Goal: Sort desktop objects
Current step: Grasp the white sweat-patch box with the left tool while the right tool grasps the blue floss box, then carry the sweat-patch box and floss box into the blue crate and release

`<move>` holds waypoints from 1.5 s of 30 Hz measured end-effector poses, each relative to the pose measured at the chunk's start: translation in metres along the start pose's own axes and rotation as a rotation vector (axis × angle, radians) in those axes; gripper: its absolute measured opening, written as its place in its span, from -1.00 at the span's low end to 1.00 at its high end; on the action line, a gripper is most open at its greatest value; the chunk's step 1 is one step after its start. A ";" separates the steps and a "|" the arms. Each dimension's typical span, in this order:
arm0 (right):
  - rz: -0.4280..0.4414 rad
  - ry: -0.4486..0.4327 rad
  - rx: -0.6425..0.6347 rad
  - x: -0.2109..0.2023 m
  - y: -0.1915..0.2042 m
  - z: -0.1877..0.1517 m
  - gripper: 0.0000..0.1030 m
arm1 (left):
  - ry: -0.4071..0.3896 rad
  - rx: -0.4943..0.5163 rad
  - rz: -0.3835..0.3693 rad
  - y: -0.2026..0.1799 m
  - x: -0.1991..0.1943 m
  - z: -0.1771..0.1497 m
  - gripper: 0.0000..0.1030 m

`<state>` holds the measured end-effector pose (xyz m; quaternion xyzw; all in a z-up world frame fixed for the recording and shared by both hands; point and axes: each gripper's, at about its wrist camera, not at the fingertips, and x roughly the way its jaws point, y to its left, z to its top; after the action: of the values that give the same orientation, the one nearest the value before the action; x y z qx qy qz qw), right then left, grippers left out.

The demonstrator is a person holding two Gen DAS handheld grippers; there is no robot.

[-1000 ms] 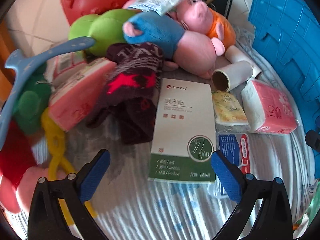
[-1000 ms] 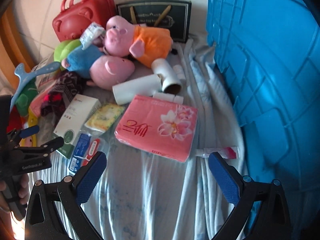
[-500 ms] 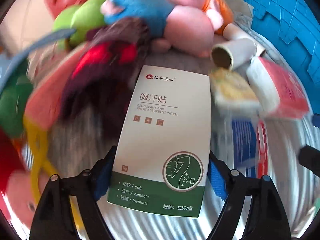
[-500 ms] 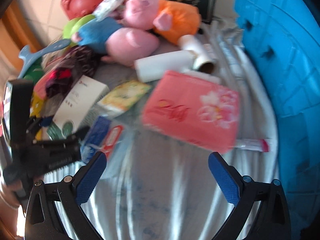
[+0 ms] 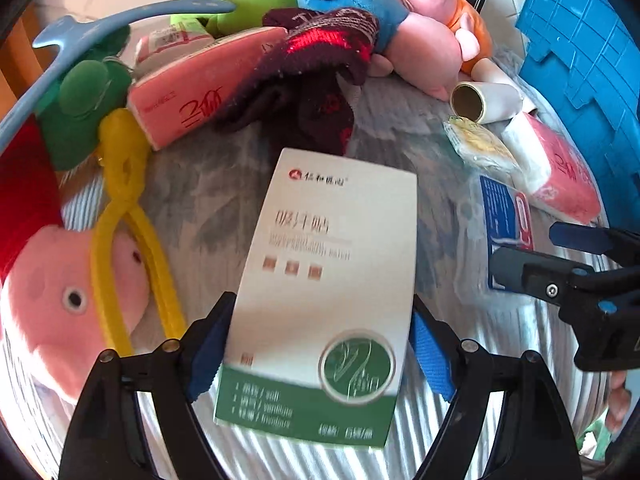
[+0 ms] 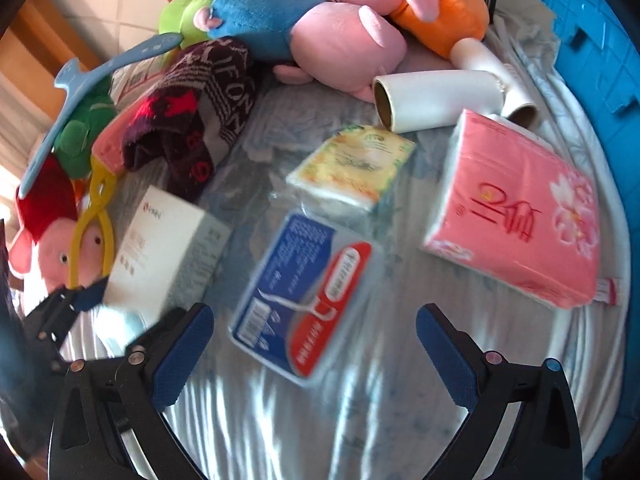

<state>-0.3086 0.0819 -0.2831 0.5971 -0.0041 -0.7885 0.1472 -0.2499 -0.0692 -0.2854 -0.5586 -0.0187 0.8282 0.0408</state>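
The left gripper [image 5: 320, 344] is clenched on the tall white cardboard box with a green band along its bottom [image 5: 324, 292], its blue pads pressed against the box's two long edges near the green end. Holding it low leaves most of the box sticking out ahead, so the far end probably swings easily; the near end looks raised off the cloth, though how far cannot be told. In the right wrist view the same box [image 6: 164, 256] sits at the left edge with the left gripper's fingertip on it.

The right gripper [image 6: 312, 344] stands released, jaws wide apart and empty, hanging over the blue-and-red plastic blister pack [image 6: 304, 296], which lies flat on the pale striped cloth [image 6: 360, 420]. That placement suggests the pack is its next pick; being thin and flat, it may be hard to get the pads under.

Around these lie a small yellow tissue packet [image 6: 352, 168], a large pink tissue pack with flowers [image 6: 516, 216], a white paper roll with a cardboard core [image 6: 436, 100], a dark knitted sock with red stars [image 6: 192, 128], a yellow plastic clip [image 5: 128, 216] and a heap of pink plush pigs [image 6: 340, 36]. The blue plastic crate [image 5: 580, 52] rises along the right side, probably where sorted things go. The right gripper's arm crosses the left gripper's path toward it, so the two could collide.
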 end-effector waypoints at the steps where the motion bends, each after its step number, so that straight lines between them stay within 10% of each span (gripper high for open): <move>1: 0.001 0.005 0.004 0.002 0.001 0.003 0.98 | 0.002 0.005 0.007 -0.002 0.003 0.001 0.58; 11: -0.024 0.056 -0.010 0.020 0.009 0.007 0.22 | 0.011 0.033 0.051 0.001 0.008 0.007 0.53; 18: -0.028 -0.016 -0.043 -0.016 0.008 -0.003 0.16 | -0.051 0.048 0.058 -0.004 -0.023 -0.007 0.52; 31: -0.025 -0.320 -0.107 -0.153 0.002 -0.038 0.16 | -0.290 0.048 0.050 -0.043 -0.130 0.015 0.52; 45: -0.176 -0.739 -0.120 -0.339 -0.055 -0.073 0.16 | -0.565 0.146 -0.062 -0.171 -0.263 0.040 0.52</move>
<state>-0.1694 0.2269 0.0047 0.2611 0.0408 -0.9590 0.1022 -0.1811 0.0780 -0.0139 -0.3005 0.0132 0.9485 0.0992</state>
